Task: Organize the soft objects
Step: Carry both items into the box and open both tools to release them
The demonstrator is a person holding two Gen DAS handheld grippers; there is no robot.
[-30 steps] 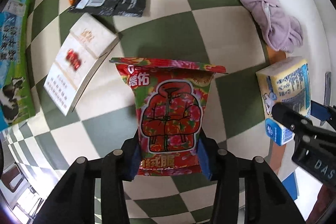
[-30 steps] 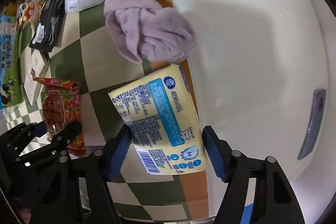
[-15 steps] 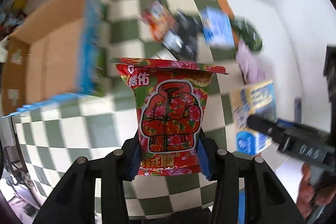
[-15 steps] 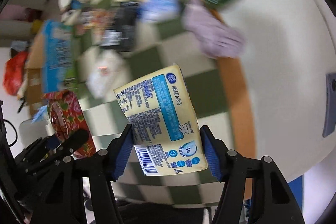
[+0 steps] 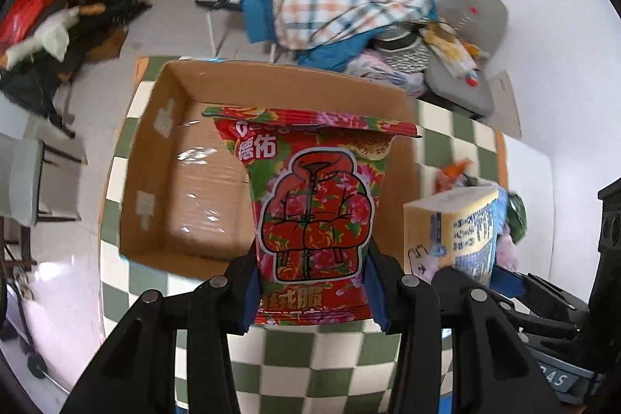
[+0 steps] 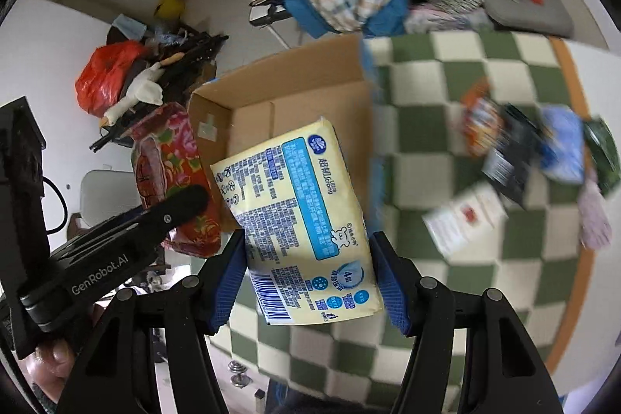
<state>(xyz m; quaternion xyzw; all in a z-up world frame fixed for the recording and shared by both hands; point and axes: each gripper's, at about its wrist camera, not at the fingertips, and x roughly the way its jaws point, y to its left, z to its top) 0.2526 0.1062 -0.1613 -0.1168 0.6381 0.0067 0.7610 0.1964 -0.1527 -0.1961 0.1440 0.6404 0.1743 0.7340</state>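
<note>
Pinching the red floral pack (image 5: pixel 316 216) at its lower end, the left tool (image 5: pixel 312 291) holds it upright in the air, in front of the open cardboard box (image 5: pixel 167 158). Box sits on the green-and-cream checkered bench (image 5: pixel 302 355), at its far end. Right of the box, the right tool (image 6: pixel 306 282) grips the yellow tissue pack (image 6: pixel 302 216) between its blue pads (image 6: pixel 229 282), pack tilted, its upper end over the box's near-right corner. Further right of the box, loose packets (image 6: pixel 512 158) and a lilac cloth (image 6: pixel 594 216) lie on the bench, blurred. Beyond the box, a plaid clothes heap (image 5: pixel 341 6).
</note>
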